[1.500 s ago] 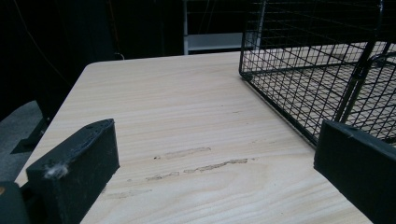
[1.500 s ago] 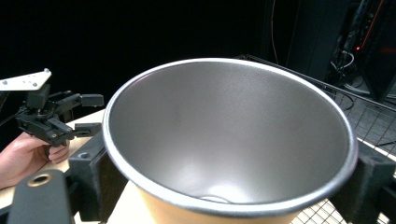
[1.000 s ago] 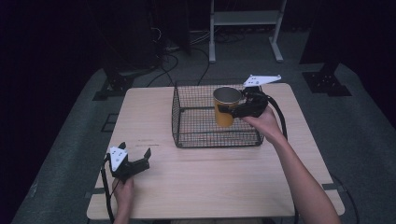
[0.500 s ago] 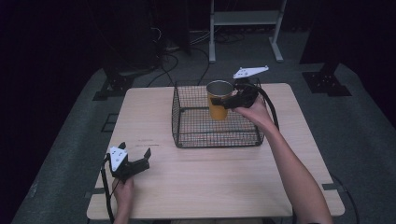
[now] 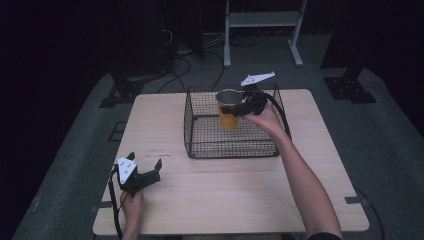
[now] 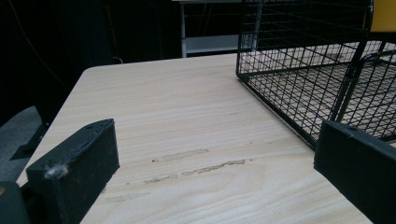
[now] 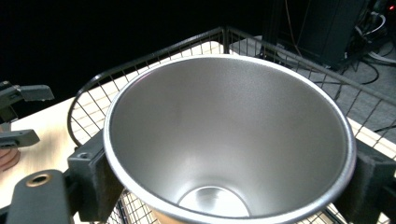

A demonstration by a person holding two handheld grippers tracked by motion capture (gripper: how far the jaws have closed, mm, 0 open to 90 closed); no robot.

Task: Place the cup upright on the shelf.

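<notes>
1. Compared with a second ago, I am seeing the yellow metal cup with the silver steel inside (image 5: 228, 111) riding higher and further toward the upper centre of the high view, while my left gripper (image 5: 145, 175) is staying where it was at the lower left.
2. I am holding the right gripper (image 5: 239, 109) clamped on the cup, just under the rim; in the right gripper view its black jaws are pressing the rim from both sides (image 7: 224, 140).
3. I am keeping the cup upright, mouth up, lifted over the black wire basket (image 5: 200, 145) in the upper middle of the high view; its base is hanging above the basket's mesh floor, not touching it as far as I can tell.
4. I am resting the left gripper on the light wooden table (image 5: 240, 190), jaws spread apart with nothing between them.
5. I am seeing, in the left gripper view, bare tabletop (image 6: 187, 130) between the jaws and the basket's corner (image 6: 299, 70) at the upper right.
</notes>
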